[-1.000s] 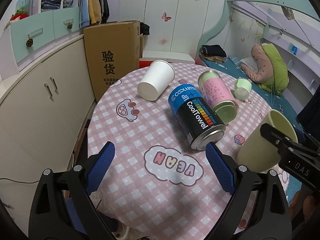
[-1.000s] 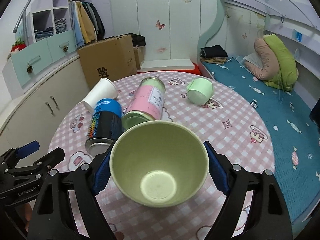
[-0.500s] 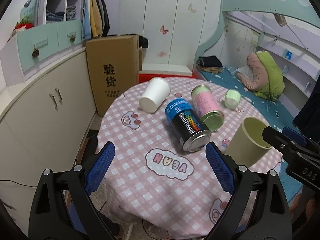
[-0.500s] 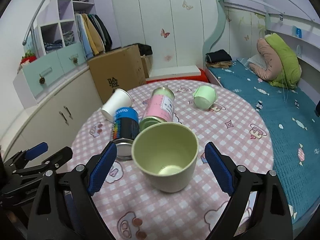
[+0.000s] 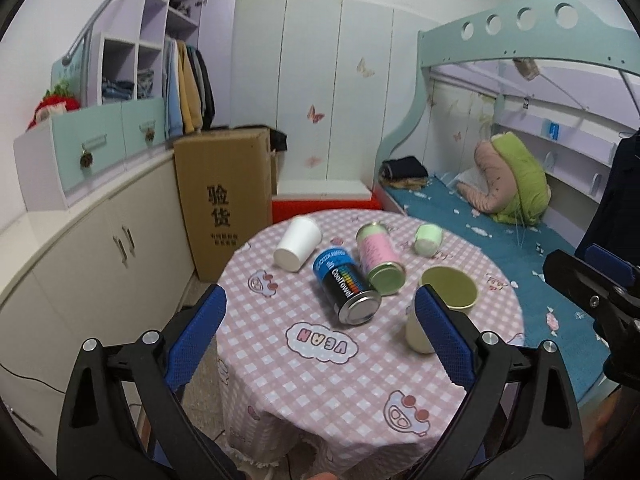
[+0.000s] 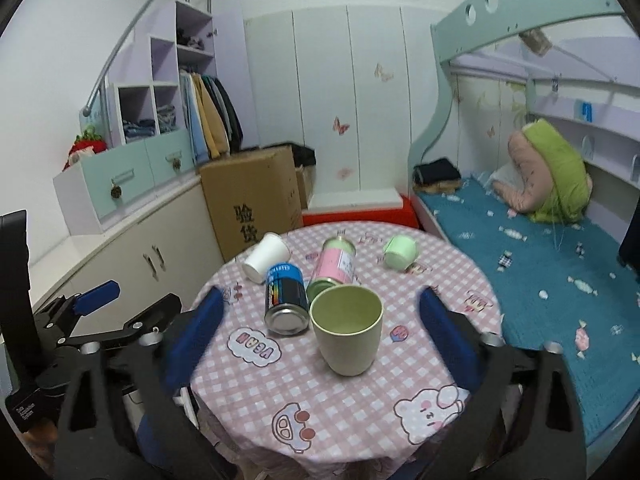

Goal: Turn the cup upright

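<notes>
The green cup (image 6: 346, 328) stands upright near the table's (image 6: 400, 372) front edge, mouth up — the flip looks done. Right gripper (image 6: 320, 336) and left gripper (image 5: 320, 336) are both spread wide, holding nothing.

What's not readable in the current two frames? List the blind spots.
- Green cup, left wrist view: lower wall hidden behind the left gripper finger.
- Green cup inside bottom: right wrist view sees only the far inner wall.
- Pink can label text: too small in both views.
- Small mint cup: opening faces away; contents unknown.
- Right gripper: pads motion-blurred.
- Table near edge: covered by gripper bodies.
</notes>
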`<state>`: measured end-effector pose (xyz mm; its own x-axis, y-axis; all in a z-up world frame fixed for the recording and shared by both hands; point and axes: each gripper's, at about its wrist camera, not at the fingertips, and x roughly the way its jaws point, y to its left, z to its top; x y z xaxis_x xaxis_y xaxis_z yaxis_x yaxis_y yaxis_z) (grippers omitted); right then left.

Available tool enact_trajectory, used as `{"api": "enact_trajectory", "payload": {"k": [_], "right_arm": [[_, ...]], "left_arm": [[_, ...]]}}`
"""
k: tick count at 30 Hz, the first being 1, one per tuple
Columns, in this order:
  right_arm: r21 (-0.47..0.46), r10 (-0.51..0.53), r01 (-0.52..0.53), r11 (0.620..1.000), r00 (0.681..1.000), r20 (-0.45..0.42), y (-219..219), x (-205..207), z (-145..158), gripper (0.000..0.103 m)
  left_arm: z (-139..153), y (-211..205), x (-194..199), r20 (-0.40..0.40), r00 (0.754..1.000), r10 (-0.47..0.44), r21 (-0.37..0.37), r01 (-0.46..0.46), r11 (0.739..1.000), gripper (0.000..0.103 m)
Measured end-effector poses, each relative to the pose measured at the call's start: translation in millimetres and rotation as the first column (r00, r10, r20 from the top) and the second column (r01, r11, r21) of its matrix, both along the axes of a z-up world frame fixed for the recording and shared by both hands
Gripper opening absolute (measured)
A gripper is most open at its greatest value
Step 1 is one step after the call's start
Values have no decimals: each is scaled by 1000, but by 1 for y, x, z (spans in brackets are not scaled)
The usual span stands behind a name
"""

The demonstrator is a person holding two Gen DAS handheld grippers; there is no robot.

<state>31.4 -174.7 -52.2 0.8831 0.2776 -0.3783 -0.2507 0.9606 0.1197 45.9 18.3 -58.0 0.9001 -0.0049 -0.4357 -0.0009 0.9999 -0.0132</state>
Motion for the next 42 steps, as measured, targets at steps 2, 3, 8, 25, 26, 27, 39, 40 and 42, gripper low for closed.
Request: {"api": "enact_trajectory", "payload": {"k": [2,3,8,25,26,27,39,40,42], "right_arm": [[0,-3,3,1000,1000,22,-2,-11,5,96],[-3,-7,7,1000,999,36,-2,-17,9,96],[-25,-37,40,999,994,99,-6,-43,20,96],[-41,-45,52,998,985,164,-9,-78,29,96],[-40,-44,51,998,985,165,-9,-78,29,96],[-38,-43,50,998,985,167,-9,-79,30,96],[-37,-43,50,998,984,172,-8,-80,29,96],[-37,-43,50,998,984,173,-8,-80,29,96],[-36,-46,53,998,983,176,-8,-80,29,96]], "left_arm": [[6,-3,-11,22,1000,-7,9,7,1000,96],[9,-4,-15,31,999,-8,12,8,1000,96],[26,-6,-38,91,996,-10,9,9,1000,97],[45,-16,-73,161,987,-29,21,26,999,98],[45,-16,-73,161,987,-29,22,26,999,98],[46,-17,-74,162,986,-28,22,25,999,98],[49,-16,-76,169,985,-28,22,24,999,98],[50,-16,-75,169,985,-28,23,24,999,98],[51,-16,-76,169,985,-27,27,23,999,98]]}}
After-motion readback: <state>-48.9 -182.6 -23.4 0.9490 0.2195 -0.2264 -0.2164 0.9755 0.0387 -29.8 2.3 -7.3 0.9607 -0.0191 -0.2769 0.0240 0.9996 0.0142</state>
